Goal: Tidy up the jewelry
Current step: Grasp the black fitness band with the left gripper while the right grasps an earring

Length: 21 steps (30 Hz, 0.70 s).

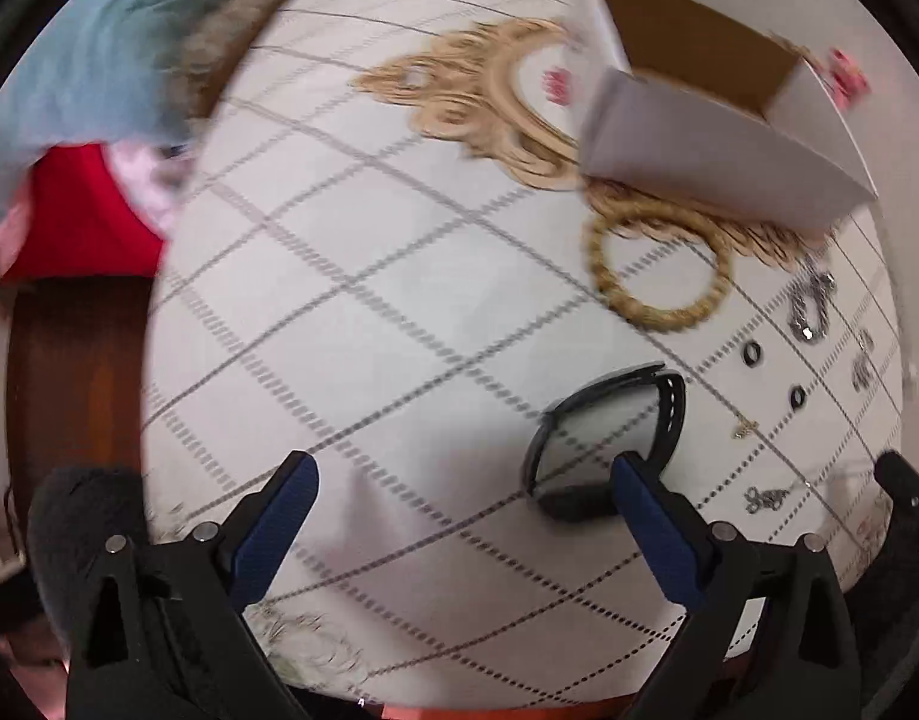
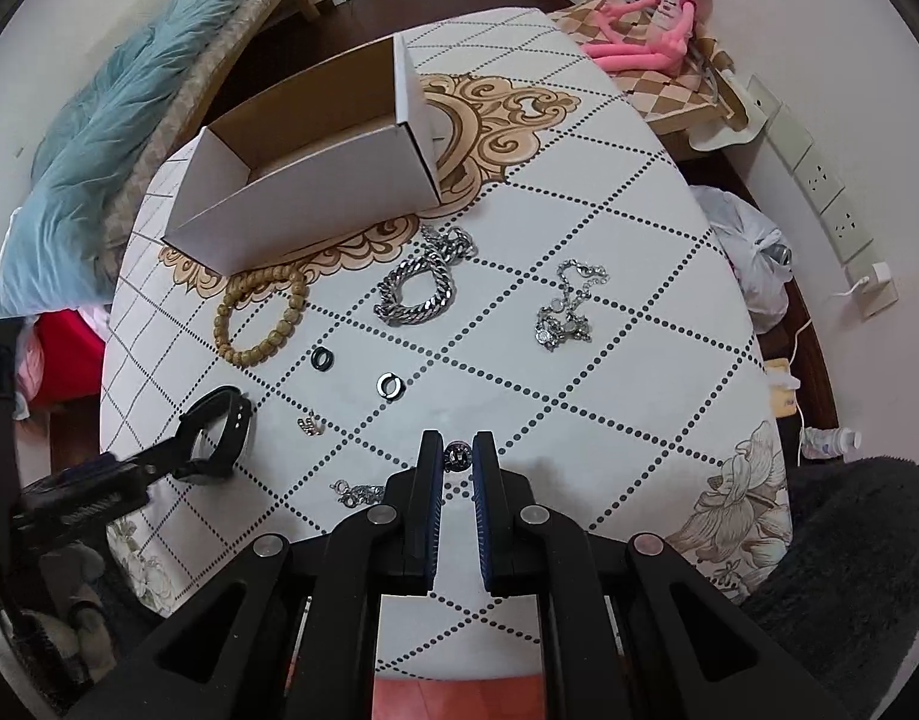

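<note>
Closing in on a small round silver piece (image 2: 457, 456), the right hand-held gripper (image 2: 457, 459) stands narrow with the trinket sitting between its fingertips on the bench (image 2: 609, 276); whether the pads actually pinch it, I cannot tell. The left hand-held gripper (image 1: 465, 480) is spread wide, one finger reaching into the black band (image 1: 609, 438), gripping nothing. Sorting looks barely begun: the open cardboard box (image 2: 315, 180) shows no jewelry inside. Next, I judge, comes a firm squeeze, lift, and carry to that box. Beaded bracelet (image 2: 261, 318), heavy chain (image 2: 417, 294) and two dark rings (image 2: 322, 357) lie scattered nearby.
</note>
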Tool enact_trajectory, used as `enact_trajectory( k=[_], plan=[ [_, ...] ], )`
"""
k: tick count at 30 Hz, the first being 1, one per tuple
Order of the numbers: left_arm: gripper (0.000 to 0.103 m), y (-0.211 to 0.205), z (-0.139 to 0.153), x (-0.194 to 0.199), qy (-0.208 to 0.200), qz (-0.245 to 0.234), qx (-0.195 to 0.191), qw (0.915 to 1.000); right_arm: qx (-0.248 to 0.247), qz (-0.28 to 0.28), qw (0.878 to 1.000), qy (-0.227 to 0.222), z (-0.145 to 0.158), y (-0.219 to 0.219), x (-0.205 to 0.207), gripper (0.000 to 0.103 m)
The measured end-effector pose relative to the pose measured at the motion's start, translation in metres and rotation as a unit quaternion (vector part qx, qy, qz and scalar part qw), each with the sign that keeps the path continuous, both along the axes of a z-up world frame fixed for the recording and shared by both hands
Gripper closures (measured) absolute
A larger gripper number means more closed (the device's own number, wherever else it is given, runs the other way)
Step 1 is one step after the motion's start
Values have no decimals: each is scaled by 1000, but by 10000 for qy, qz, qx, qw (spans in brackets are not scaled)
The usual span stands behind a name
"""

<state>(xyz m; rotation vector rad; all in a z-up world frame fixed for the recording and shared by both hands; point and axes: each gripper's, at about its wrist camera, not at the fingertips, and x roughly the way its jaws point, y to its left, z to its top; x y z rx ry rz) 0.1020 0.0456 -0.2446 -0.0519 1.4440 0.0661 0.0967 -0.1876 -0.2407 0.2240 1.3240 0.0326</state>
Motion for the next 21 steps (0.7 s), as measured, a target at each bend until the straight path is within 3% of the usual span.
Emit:
enact_trajectory(
  k=[4, 5, 6, 9, 15, 21],
  plan=[
    [70, -16, -13, 4, 156, -324, -137, 9993, -6, -16, 10000, 80, -6, -4, 3, 93],
    [71, -20, -13, 4, 88, -377, -83, 9992, -5, -19, 10000, 95, -7, -3, 2, 93],
    [81, -23, -13, 3, 9, -444, -110, 9990, 8, -25, 9999, 104, -8, -4, 1, 93],
    [95, -28, -13, 1, -58, -457, -176, 9988, 45, -63, 9999, 134, -9, -6, 0, 93],
    [99, -24, -4, -4, -254, -323, -305, 9987, 209, 35, 9998, 3, 8, -4, 2, 93],
    [99, -24, 39, -6, -670, -304, -430, 9964, 485, 256, 9980, -299, 44, 6, 11, 93]
  ],
)
